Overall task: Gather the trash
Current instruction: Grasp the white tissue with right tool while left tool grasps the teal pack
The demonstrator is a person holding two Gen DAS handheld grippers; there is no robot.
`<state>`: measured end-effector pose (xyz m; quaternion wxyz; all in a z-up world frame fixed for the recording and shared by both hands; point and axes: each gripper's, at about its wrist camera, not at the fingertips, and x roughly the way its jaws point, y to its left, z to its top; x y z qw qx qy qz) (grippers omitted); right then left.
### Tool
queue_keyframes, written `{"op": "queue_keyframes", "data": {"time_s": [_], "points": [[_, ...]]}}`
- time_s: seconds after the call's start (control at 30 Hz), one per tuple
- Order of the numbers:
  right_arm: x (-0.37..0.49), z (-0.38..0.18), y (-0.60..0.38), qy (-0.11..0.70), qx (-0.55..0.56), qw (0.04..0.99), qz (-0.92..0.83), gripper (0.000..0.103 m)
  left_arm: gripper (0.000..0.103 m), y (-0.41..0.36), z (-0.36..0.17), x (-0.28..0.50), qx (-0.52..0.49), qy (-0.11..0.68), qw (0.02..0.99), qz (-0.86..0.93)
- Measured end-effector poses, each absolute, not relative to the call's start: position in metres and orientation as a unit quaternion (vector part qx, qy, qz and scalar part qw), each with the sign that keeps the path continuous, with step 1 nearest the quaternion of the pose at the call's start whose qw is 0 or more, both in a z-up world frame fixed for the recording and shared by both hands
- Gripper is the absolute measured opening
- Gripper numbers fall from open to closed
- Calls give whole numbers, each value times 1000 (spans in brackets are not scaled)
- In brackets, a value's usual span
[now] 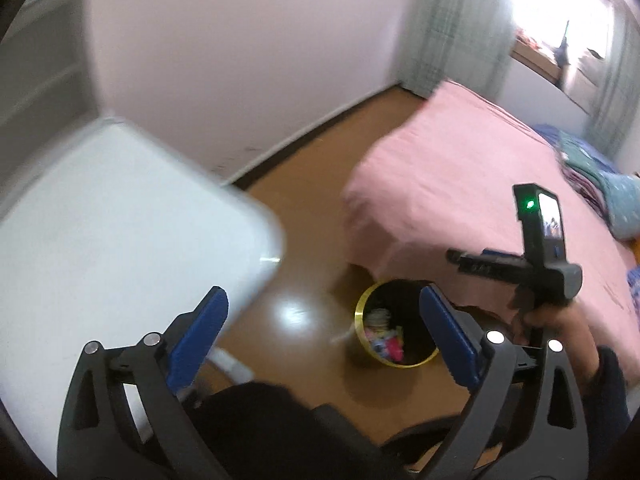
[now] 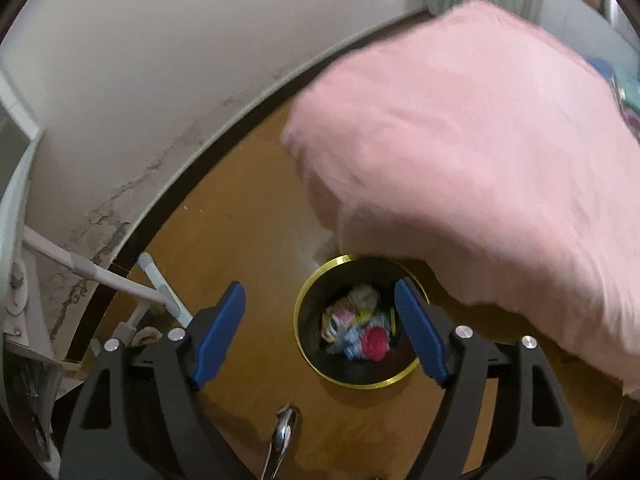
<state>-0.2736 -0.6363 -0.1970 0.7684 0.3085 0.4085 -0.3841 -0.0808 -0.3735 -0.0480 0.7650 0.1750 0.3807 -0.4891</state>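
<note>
As both tongs, the left tongs (image 1: 324,336) and right tongs (image 2: 320,330), stood wide and empty, the trash-filled bin (image 2: 316,354) sat low in frame beside the pink bed (image 2: 480,140).

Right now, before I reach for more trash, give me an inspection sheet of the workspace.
Surface: glossy brown wooden floor, bare around the bin.
Job's things: round black bin with yellow rim beside the pink-covered bed, holding colourful crumpled wrappers.
Clutter: white folding table; white metal table legs.
Tongs: left tongs open, empty; right tongs open, empty, above the bin.
Cables: nothing seen.
Surroundings: white wall, scuffed low down; green curtain.
</note>
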Motion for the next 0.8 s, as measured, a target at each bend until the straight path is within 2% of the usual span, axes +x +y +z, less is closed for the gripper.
{"op": "queue_keyframes", "data": {"time_s": [0.2, 0.43, 0.63, 0.8], "points": [[-217, -132, -577, 356, 233, 838, -341, 81, 94, -261, 2, -38, 134, 363, 828, -406], [-132, -72, -459, 331, 183, 914, -148, 83, 94, -111, 32, 23, 140, 337, 899, -242], [-35, -47, -354, 359, 132, 923, 31, 84, 94, 22, 30, 70, 50, 370, 919, -128], [57, -33, -289, 387, 100, 911, 103, 84, 94, 63, 9, 88, 9, 399, 910, -113]]}}
